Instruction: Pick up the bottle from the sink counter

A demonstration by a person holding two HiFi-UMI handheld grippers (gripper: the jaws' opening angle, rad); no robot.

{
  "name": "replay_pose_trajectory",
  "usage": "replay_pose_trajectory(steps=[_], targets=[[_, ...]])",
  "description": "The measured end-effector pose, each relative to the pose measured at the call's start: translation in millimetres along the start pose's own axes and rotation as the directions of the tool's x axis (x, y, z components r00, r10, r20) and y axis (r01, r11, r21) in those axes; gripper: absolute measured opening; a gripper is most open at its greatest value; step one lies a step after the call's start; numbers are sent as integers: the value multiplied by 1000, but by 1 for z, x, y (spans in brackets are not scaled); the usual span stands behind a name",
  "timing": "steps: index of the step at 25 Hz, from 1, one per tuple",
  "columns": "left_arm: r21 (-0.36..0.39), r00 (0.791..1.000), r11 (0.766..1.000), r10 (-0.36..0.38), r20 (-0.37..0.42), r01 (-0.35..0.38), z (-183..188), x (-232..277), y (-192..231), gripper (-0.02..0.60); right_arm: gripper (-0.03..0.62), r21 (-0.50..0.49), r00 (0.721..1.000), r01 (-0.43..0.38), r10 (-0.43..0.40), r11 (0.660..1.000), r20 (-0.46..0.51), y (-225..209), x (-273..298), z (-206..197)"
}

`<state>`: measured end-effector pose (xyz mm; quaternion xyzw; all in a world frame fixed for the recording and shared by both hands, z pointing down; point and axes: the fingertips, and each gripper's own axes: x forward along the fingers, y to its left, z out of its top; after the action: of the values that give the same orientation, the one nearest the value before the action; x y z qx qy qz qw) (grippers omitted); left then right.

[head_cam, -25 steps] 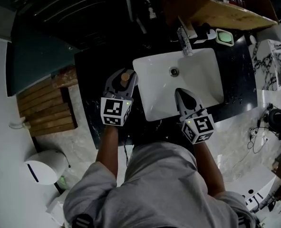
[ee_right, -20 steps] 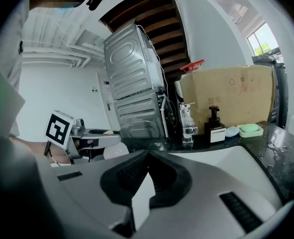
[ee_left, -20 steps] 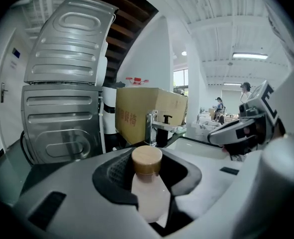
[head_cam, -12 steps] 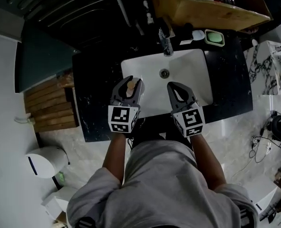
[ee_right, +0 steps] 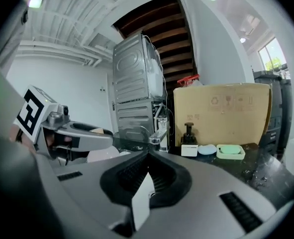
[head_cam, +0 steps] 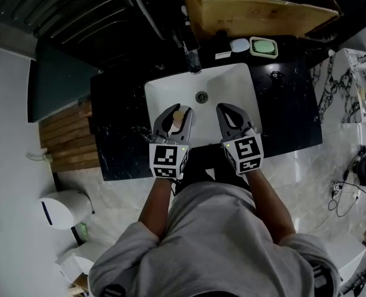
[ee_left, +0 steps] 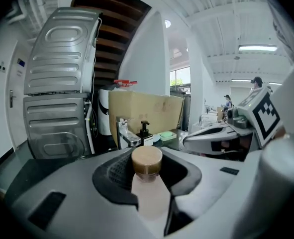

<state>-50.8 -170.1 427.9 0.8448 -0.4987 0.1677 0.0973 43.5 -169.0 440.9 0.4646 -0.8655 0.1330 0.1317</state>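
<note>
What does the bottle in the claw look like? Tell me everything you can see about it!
The bottle is small, with a pale pinkish body that looks like plastic and a round, flat tan cap on top. It stands upright. The left claw is shut on it, with dark ribbed pads pressing on its two sides, so only the cap and upper body show. Seen from above, it is over the front part of the white sink. Its bottom is hidden.

Counting one bottle, two grippers, one sink, one tap, one cardboard box, one soap dish.
</note>
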Motion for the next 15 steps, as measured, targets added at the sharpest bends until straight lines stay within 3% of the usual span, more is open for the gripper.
replay_pose_trajectory(steps=[11,15], targets=[[14,993,995,93,75,-94,50,-18,-45,129,9,-53,992,-4,11,999,128,-29,-53,37],[-22,986,993,122,114,-120,71,-34,-46,129,9,-62,987,8,2,998,160,-31,-63,53]])
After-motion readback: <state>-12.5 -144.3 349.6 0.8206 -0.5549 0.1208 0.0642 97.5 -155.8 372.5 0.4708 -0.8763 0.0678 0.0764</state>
